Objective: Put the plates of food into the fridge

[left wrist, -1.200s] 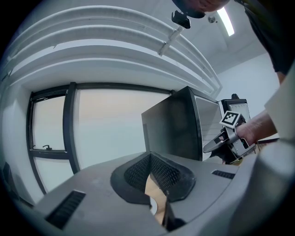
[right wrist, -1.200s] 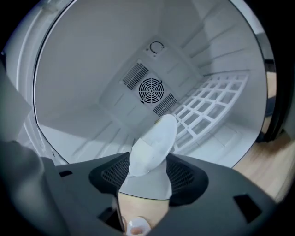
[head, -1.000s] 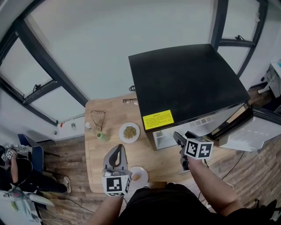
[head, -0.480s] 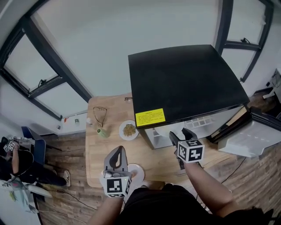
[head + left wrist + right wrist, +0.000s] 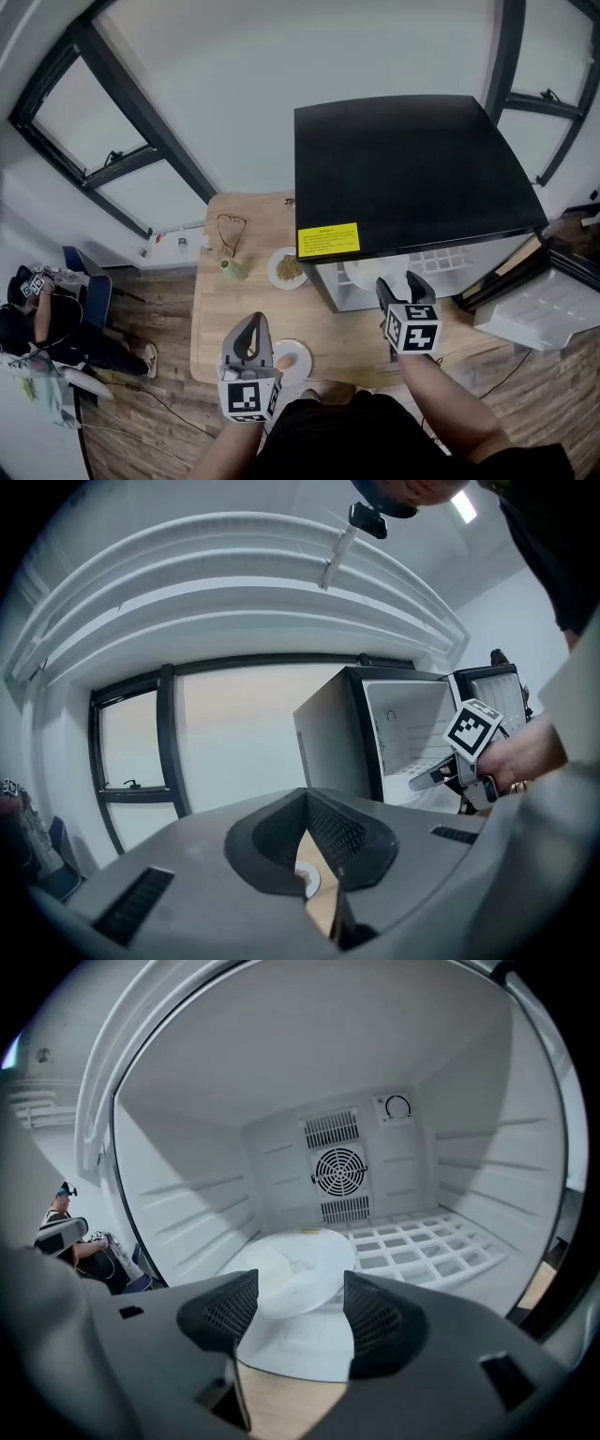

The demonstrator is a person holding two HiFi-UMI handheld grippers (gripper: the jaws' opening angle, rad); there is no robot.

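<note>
A white plate [image 5: 364,274] lies on the wire shelf inside the open fridge [image 5: 403,169]; in the right gripper view this plate [image 5: 298,1267] sits just beyond the jaws. My right gripper [image 5: 398,282] [image 5: 291,1314] is open at the fridge mouth, holding nothing. Two plates are on the wooden table [image 5: 216,319]: one with greenish food [image 5: 287,268] beside the fridge, and one with orange food [image 5: 292,361] at the front edge. My left gripper [image 5: 251,323] [image 5: 314,878] is shut and empty, hovering just left of the orange-food plate.
The fridge door [image 5: 539,305] hangs open to the right. Spectacles [image 5: 232,228] and a small green cup [image 5: 231,269] lie on the table's far left. A seated person [image 5: 28,323] is on the floor side at left. Dark window frames [image 5: 122,131] stand behind.
The head view has shifted, so the plate inside the fridge now shows. My right gripper stays at the fridge mouth. The left gripper has hardly moved.
</note>
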